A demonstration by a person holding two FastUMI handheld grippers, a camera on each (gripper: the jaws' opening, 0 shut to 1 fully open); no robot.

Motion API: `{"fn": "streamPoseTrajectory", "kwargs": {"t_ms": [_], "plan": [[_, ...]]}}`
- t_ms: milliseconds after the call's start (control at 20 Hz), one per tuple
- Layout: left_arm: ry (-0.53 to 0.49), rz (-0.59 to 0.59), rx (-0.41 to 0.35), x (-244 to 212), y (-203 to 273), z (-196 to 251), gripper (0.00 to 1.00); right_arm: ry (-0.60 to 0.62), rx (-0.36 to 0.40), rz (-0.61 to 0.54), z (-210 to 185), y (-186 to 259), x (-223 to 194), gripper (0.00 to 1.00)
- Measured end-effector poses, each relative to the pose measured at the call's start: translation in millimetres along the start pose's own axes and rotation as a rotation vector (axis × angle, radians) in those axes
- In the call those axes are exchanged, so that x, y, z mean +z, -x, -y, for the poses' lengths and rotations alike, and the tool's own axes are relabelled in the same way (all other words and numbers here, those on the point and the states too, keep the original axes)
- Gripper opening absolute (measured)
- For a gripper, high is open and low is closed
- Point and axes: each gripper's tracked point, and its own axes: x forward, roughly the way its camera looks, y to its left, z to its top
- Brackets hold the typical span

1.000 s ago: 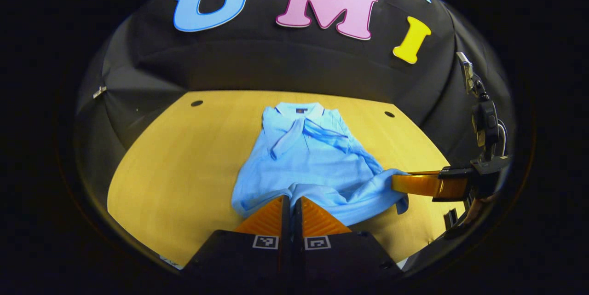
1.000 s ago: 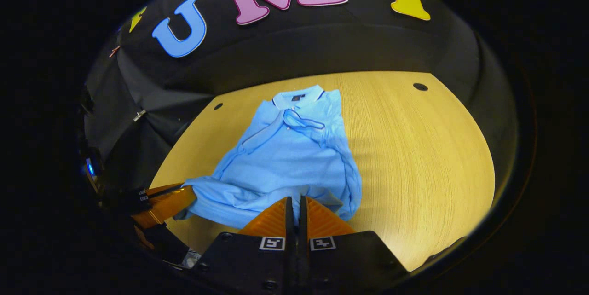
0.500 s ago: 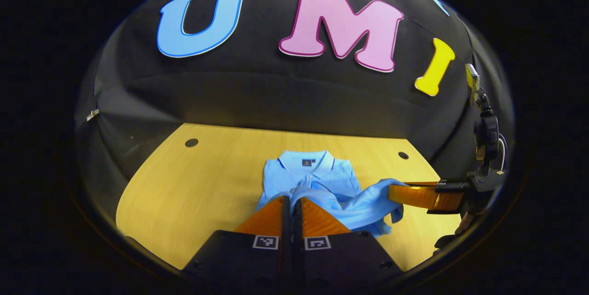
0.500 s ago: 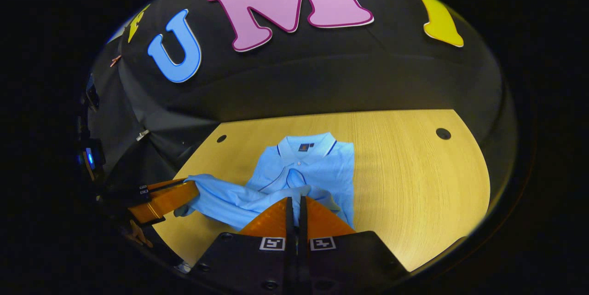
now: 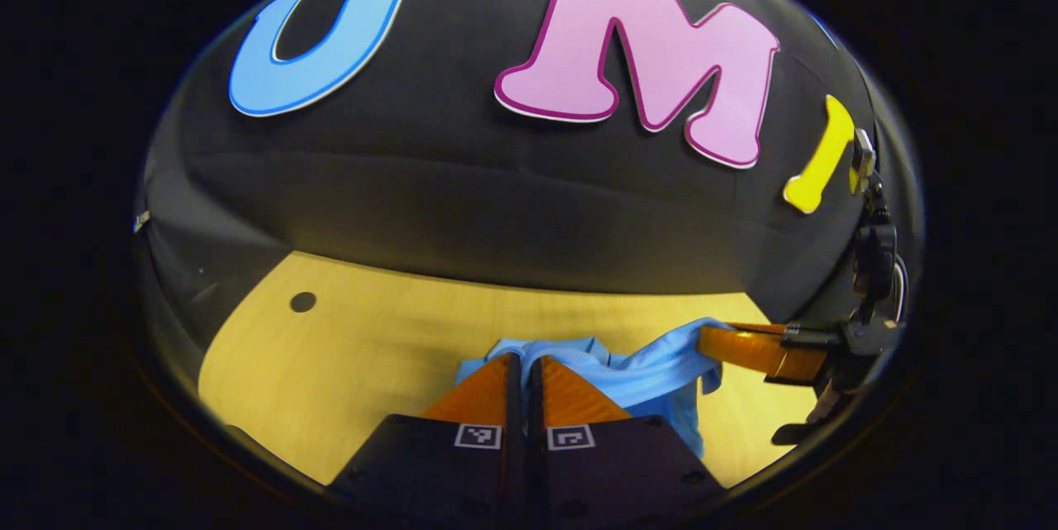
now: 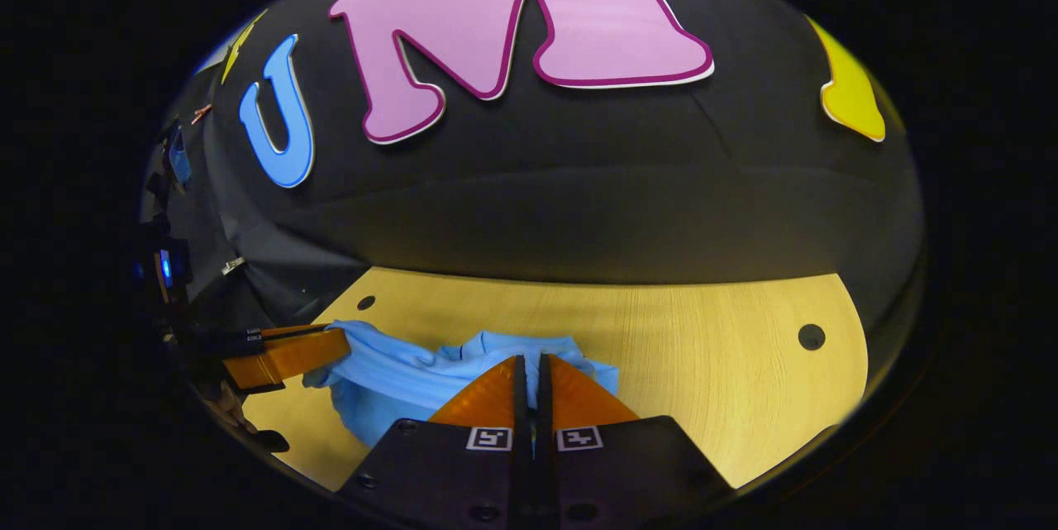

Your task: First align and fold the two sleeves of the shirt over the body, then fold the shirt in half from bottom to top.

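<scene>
Wooden table [image 5: 347, 356] under a light-blue shirt [image 5: 653, 377], which lies bunched near the far edge, its hem lifted off the surface. Left gripper [image 5: 522, 365] is clamped on one hem corner, right gripper [image 6: 529, 366] clamped on the other.

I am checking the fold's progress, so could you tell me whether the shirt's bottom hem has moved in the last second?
Yes. Pinched by both grippers, the hem has travelled up the table towards the booth wall.
</scene>
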Motion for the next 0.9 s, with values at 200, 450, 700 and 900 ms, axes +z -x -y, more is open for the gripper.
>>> {"fn": "streamPoseTrajectory", "kwargs": {"t_ms": [200,450,700,900], "plan": [[-0.006,0.003,0.018,-0.8,-55.3,-17.5,0.06,0.027,-0.041,0.024,17.4,-42.7,-2.8,0.05],[0.054,-0.071,-0.019,-43.5,-114.8,-44.1,0.06,-0.062,-0.108,-0.001,56.0,-88.9,-34.6,0.05],[0.003,-0.115,0.017,-68.3,-147.3,-45.1,0.08,-0.043,-0.125,-0.089,59.4,-113.8,-78.3,0.07],[0.008,-0.057,-0.02,-53.5,-137.0,-37.0,0.58,-0.008,-0.138,-0.07,54.6,-99.8,-76.8,0.36]]}}
